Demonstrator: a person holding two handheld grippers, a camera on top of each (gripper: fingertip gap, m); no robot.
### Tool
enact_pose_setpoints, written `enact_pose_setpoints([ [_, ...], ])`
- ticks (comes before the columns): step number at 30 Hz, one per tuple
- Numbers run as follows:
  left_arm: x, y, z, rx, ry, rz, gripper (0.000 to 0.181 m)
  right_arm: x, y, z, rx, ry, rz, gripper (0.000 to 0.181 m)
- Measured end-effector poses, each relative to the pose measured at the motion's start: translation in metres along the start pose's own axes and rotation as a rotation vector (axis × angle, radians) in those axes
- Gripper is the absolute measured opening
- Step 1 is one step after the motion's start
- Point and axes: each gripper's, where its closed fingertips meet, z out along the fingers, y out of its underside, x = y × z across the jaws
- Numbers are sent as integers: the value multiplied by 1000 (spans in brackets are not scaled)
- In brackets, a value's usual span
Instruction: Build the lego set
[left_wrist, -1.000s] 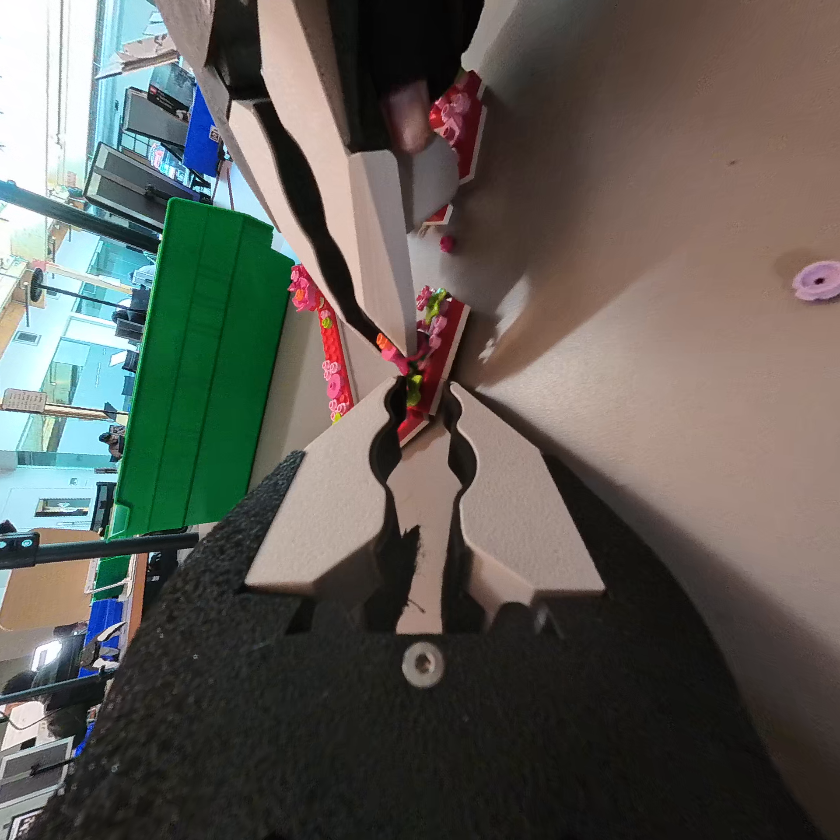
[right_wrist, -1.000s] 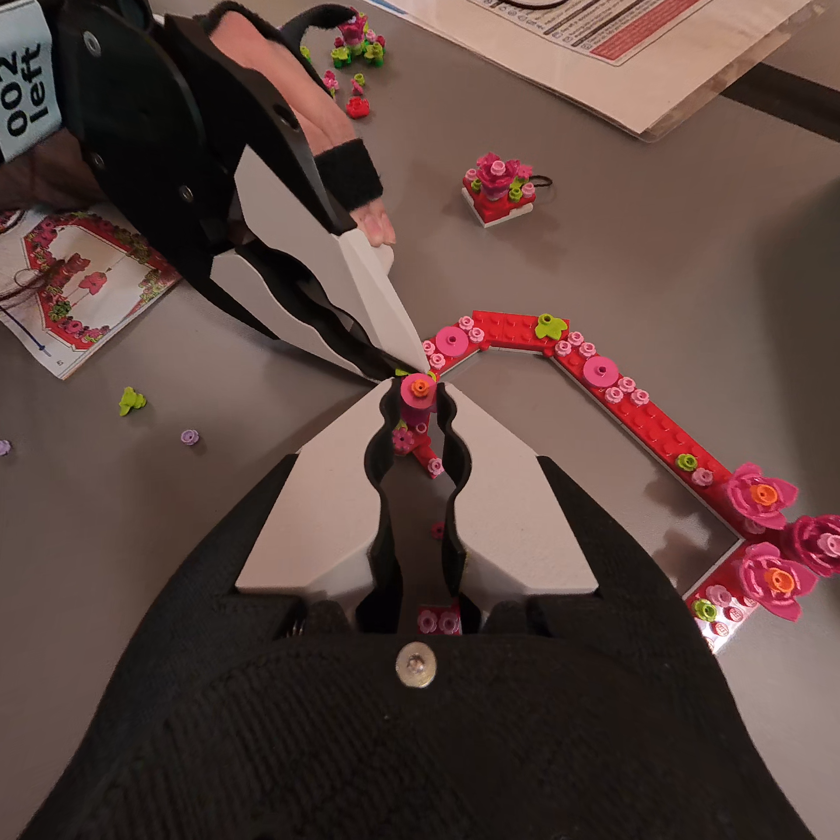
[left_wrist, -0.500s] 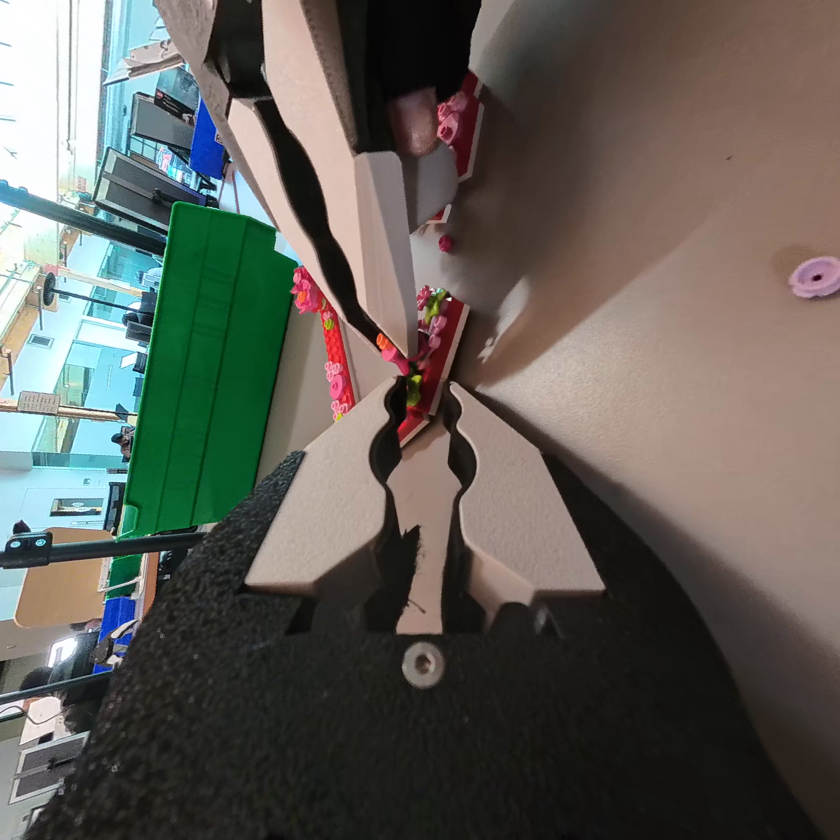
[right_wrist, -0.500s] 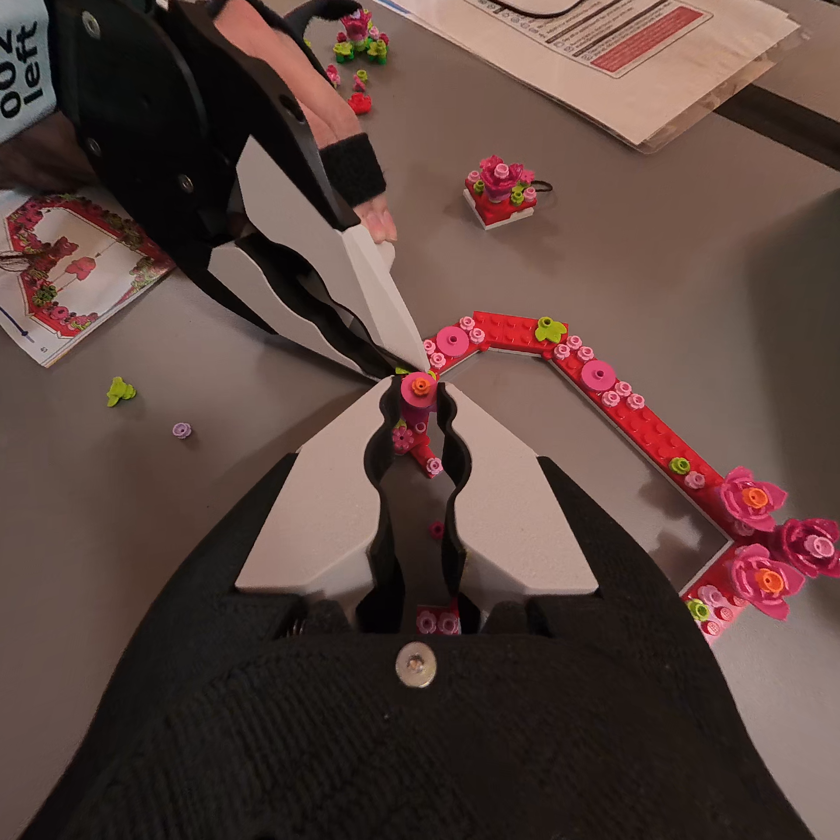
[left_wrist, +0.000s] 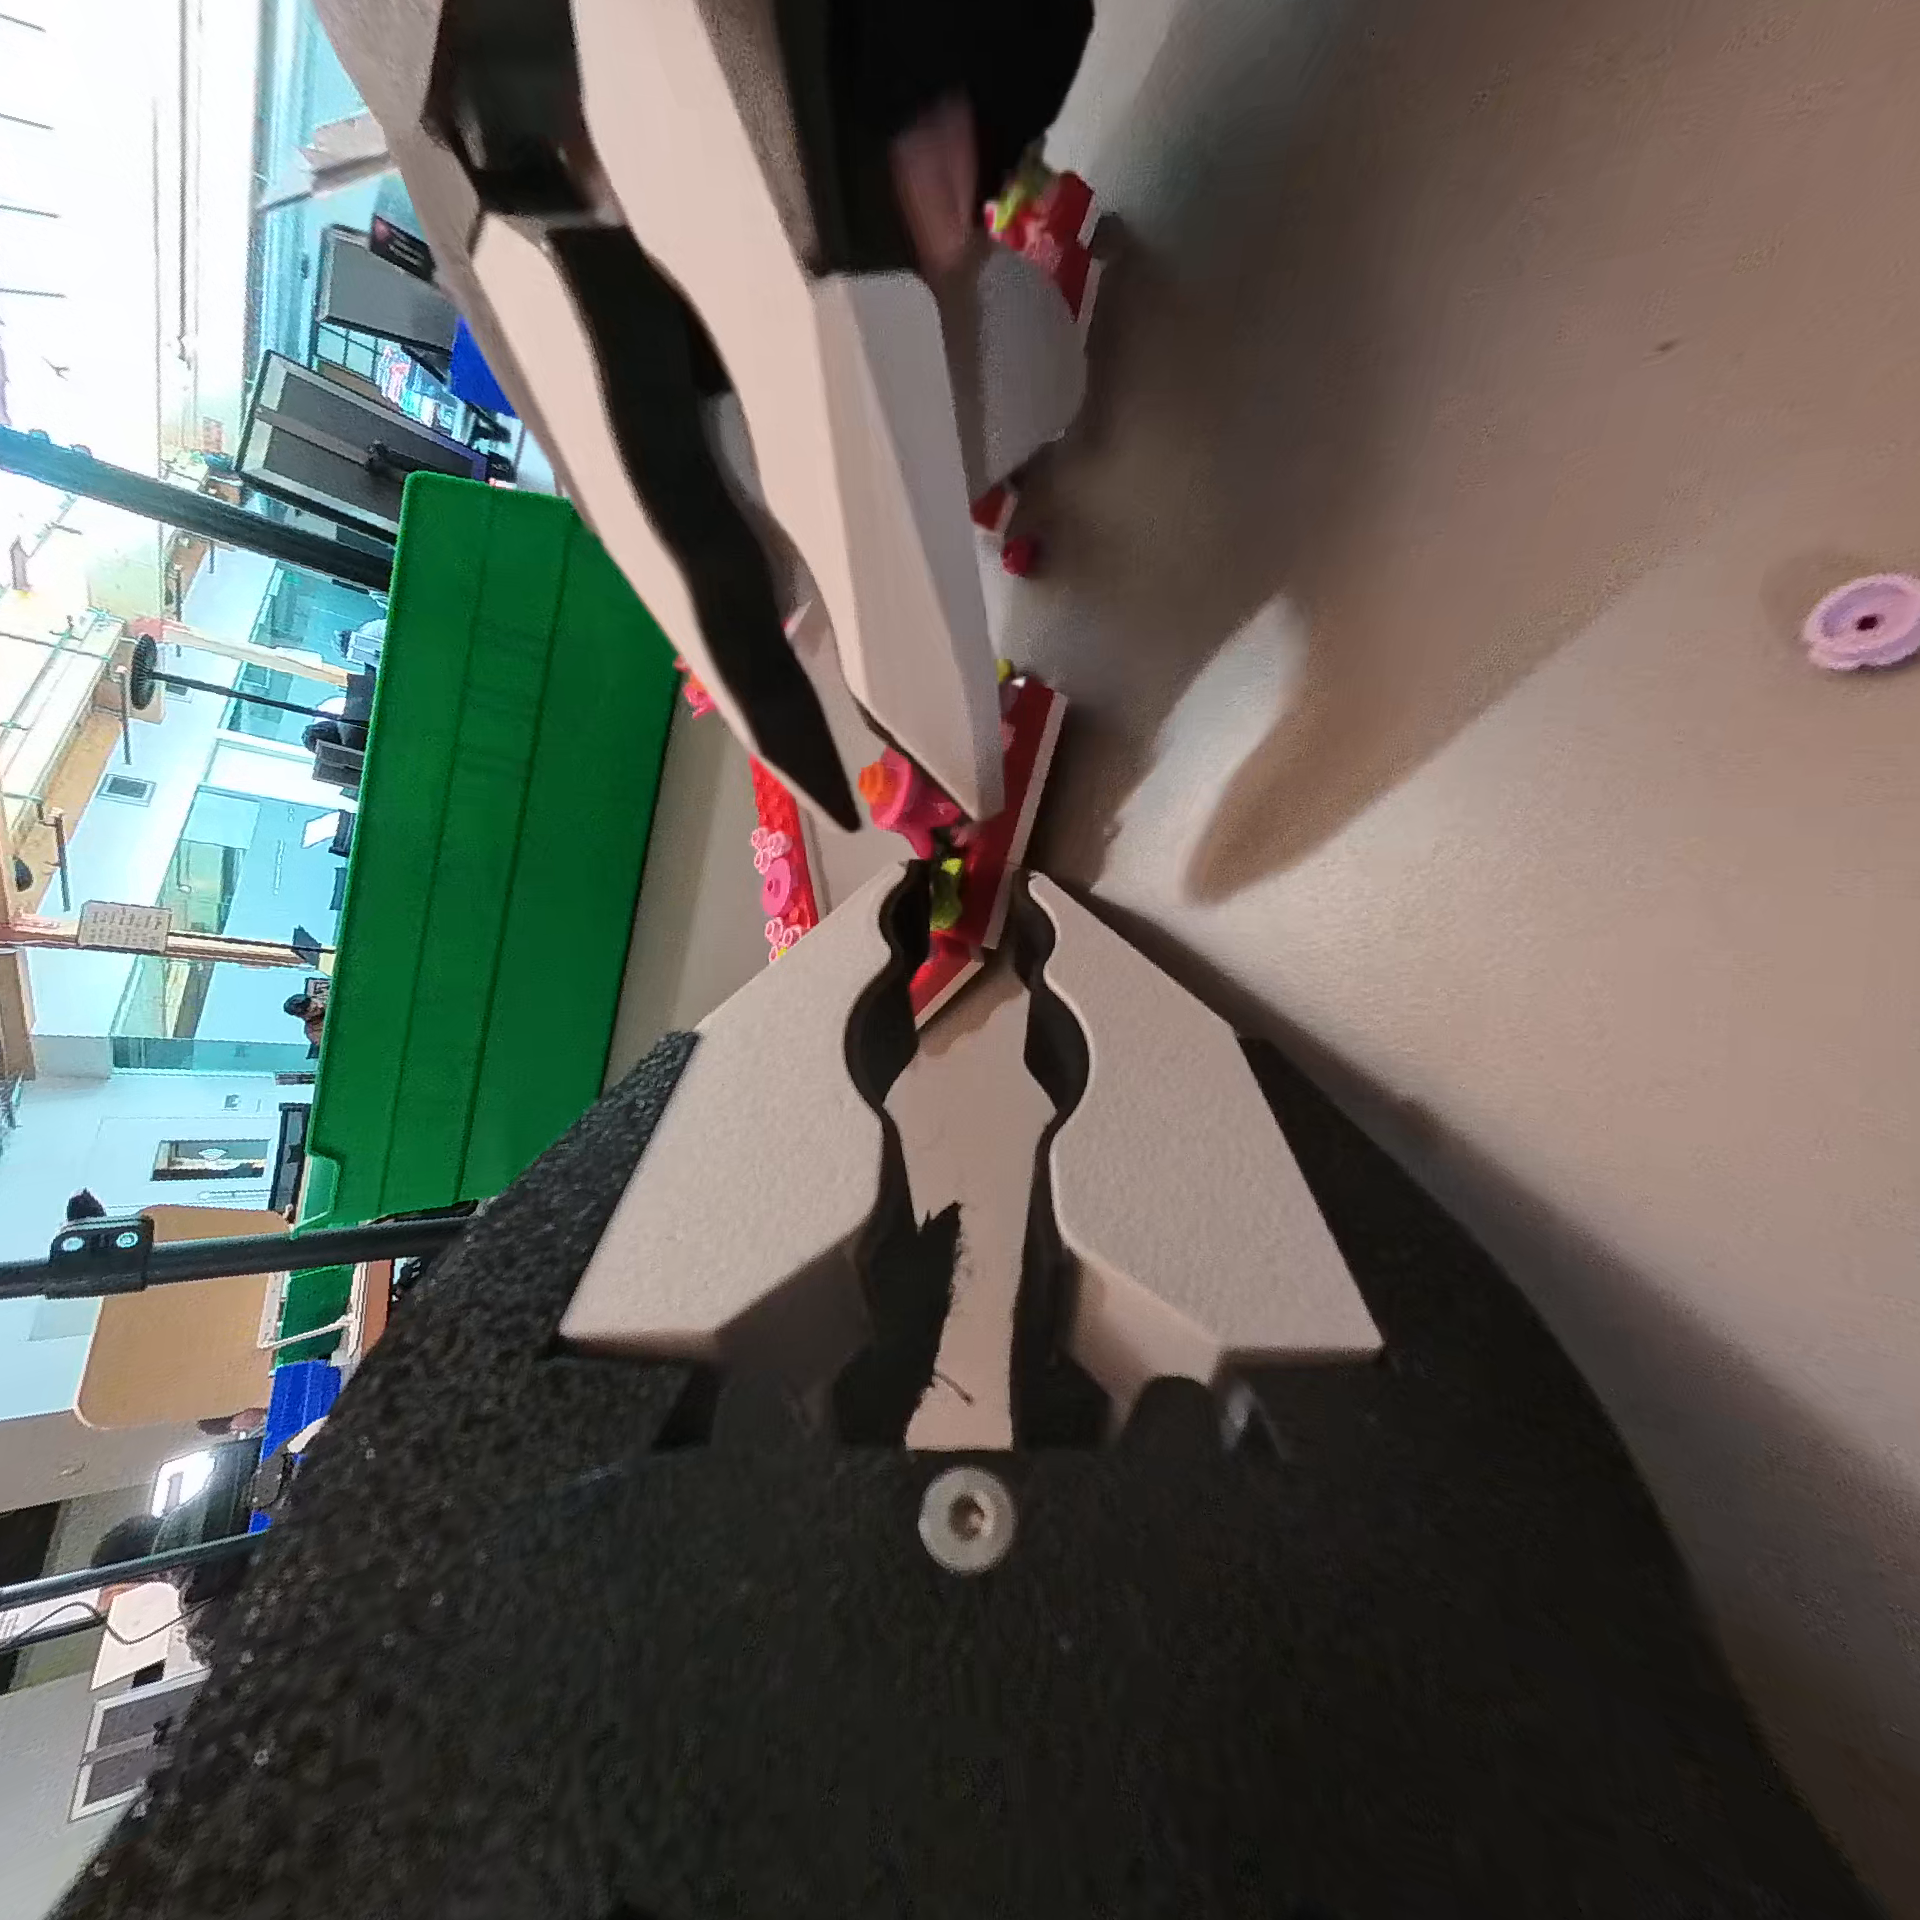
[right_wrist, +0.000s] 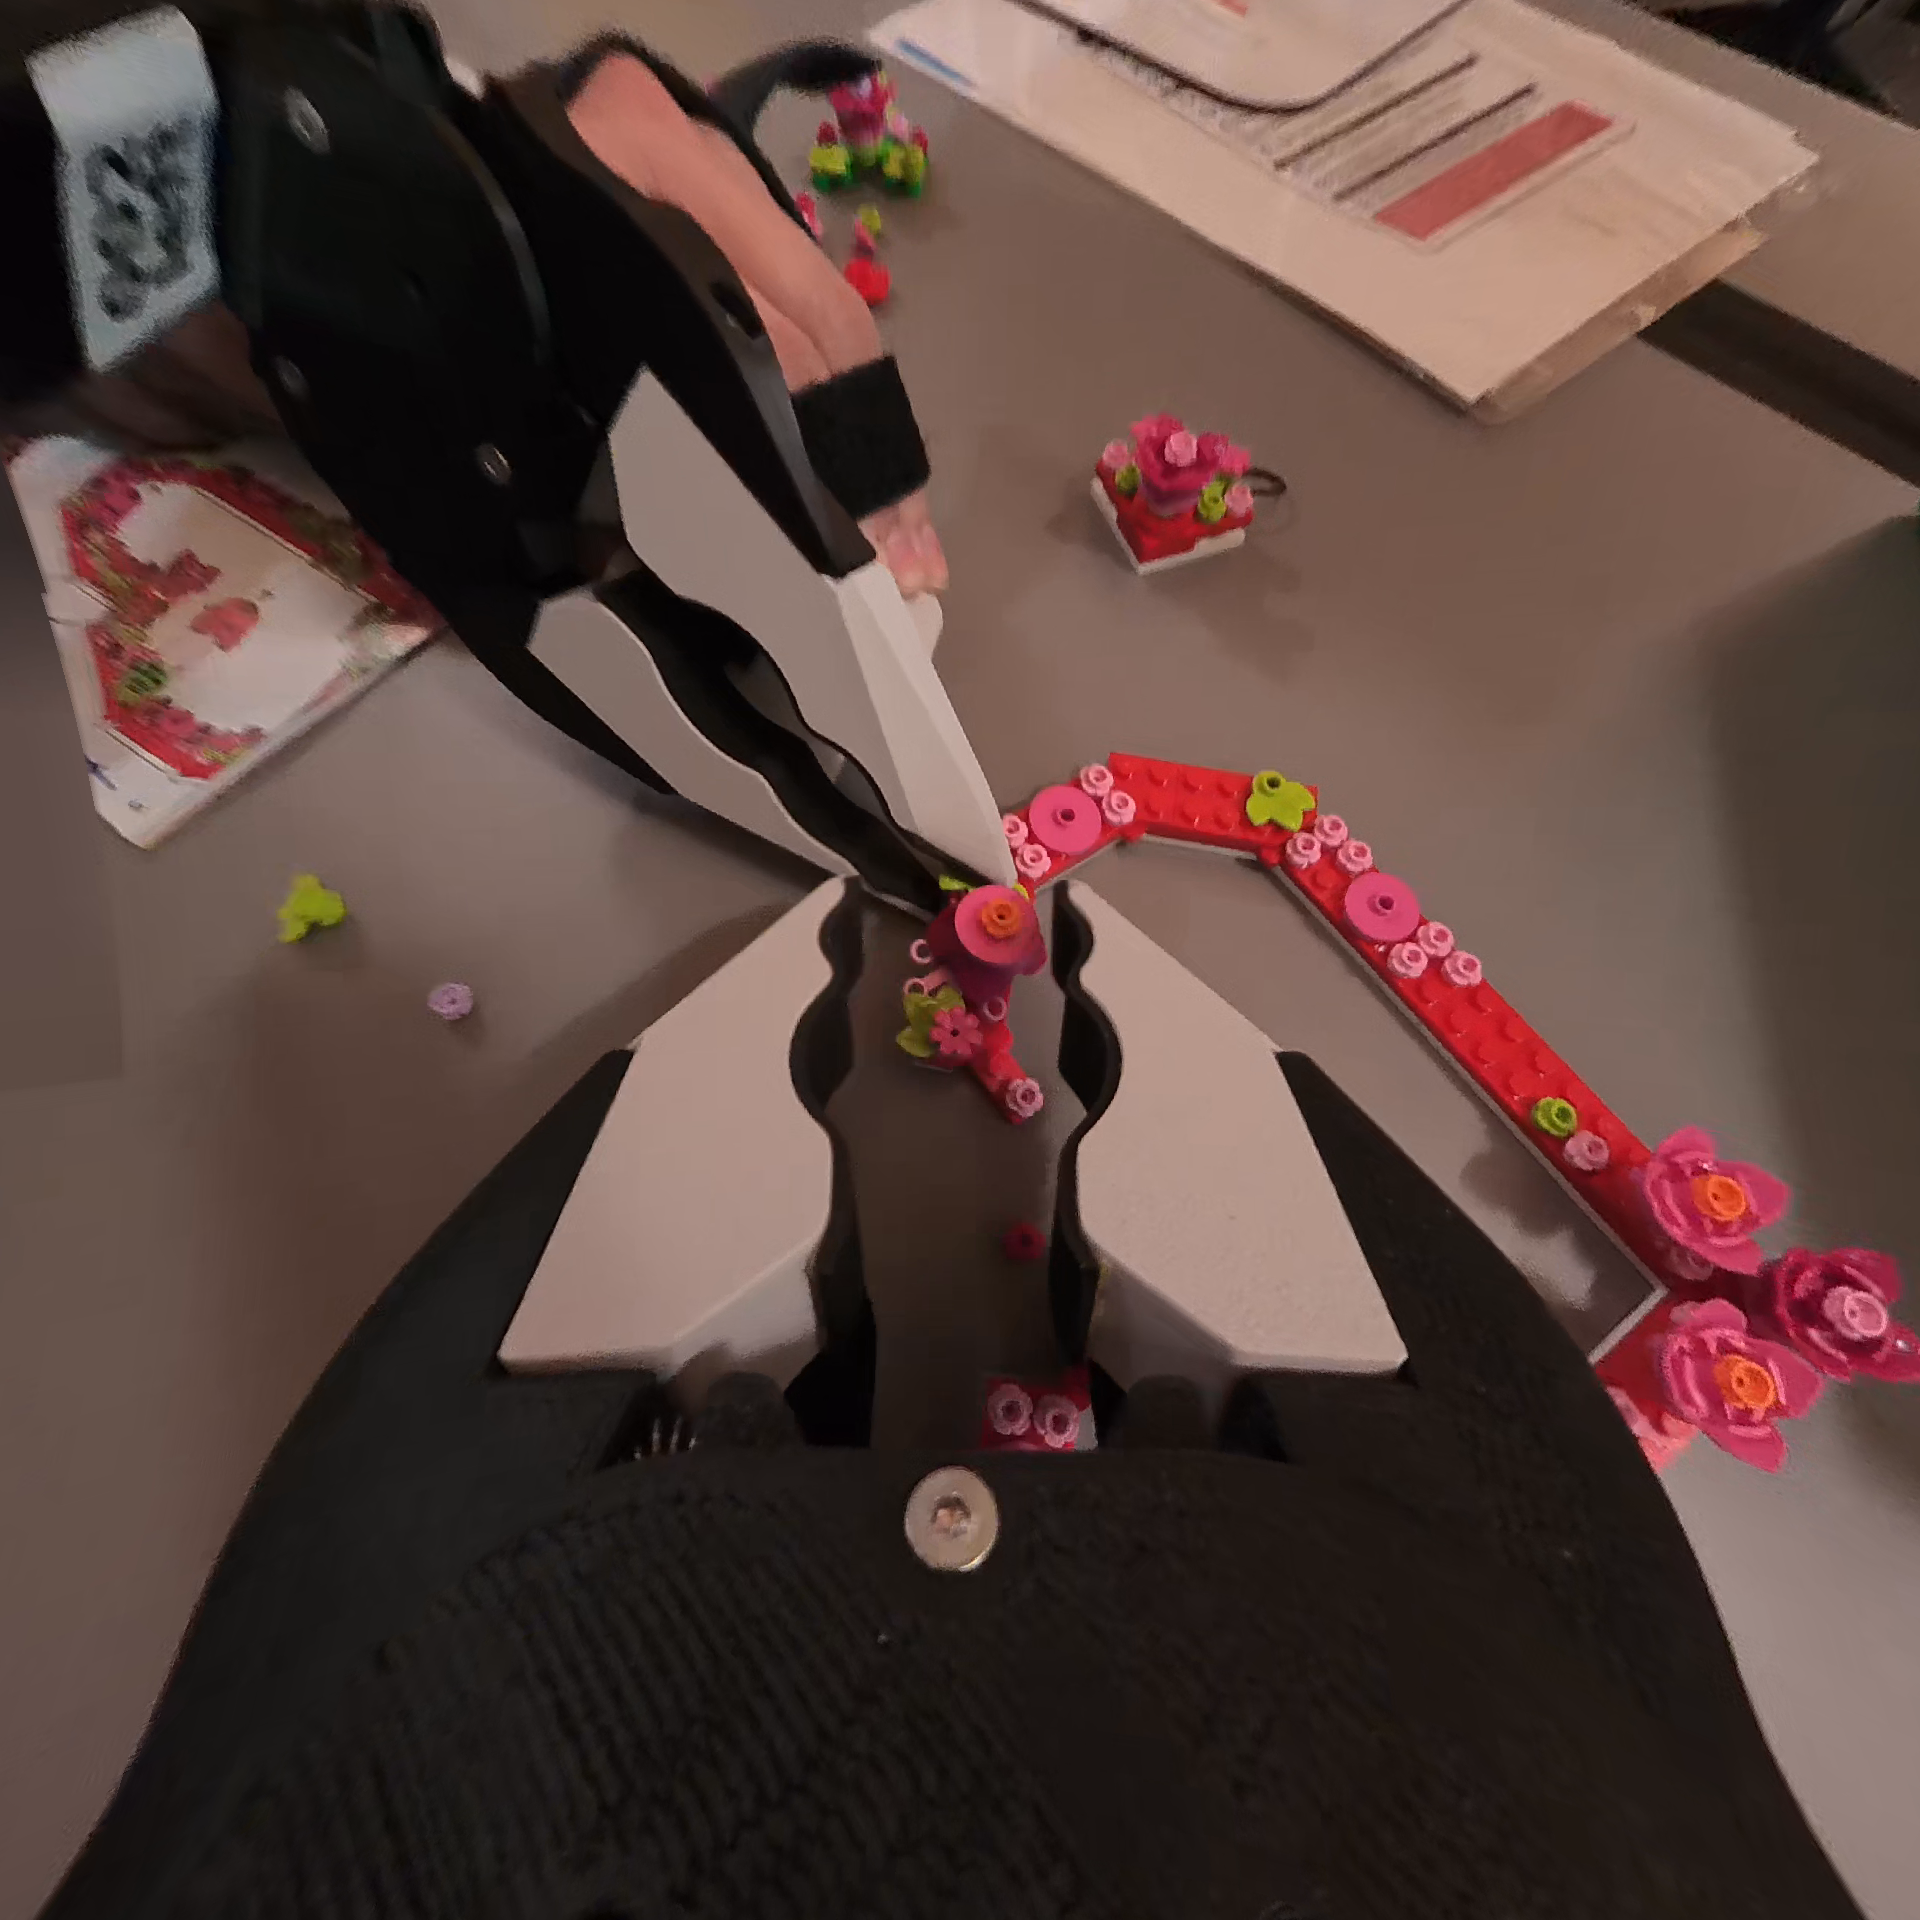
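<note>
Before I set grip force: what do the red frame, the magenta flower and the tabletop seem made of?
Red frame: hard, glossy moulded plastic, with studs and a sheen. Magenta flower: the same rigid plastic, thin petals, between the right tool's open fingers. Tabletop: smooth grey laminate or coated board, probably; faint reflections.

Red lego frame (right_wrist: 1455, 997), magenta flower (right_wrist: 987, 930) orange-centred, grey table (right_wrist: 1455, 675)

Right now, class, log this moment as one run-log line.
left gripper: shut on red frame piece | right gripper: open around pink flower | table: loose bits
</note>
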Motion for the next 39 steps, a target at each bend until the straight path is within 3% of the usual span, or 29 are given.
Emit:
enact_pose_setpoints([
  [3, 0, 0, 0, -2, -5, -2, 13, -4, -12, -9, 60, -4, -63, 49],
  [6, -4, 0, -1, 5, -36, -29, 13, -4, -11, -14, 44, 88, -323, 62],
  [12, -10, -2, -4, 56, -42, -141, 13, 0, -2, -10, -64, 347, -943, 57],
  [17, -11, -6, -6, 82, -44, -158, 13, 3, -6, -7, -109, 481, -1159, 47],
  [23, -12, -8, -8, 101, -43, -164, 13, 5, -5, -2, -126, 508, -1192, 34],
  [31, -12, -7, -9, 99, -44, -173, 13, 3, -8, -1, -97, 498, -1100, 26],
  [39, -13, -6, -8, 103, -41, -179, 13, 0, -8, -1, -62, 469, -1046, 26],
])
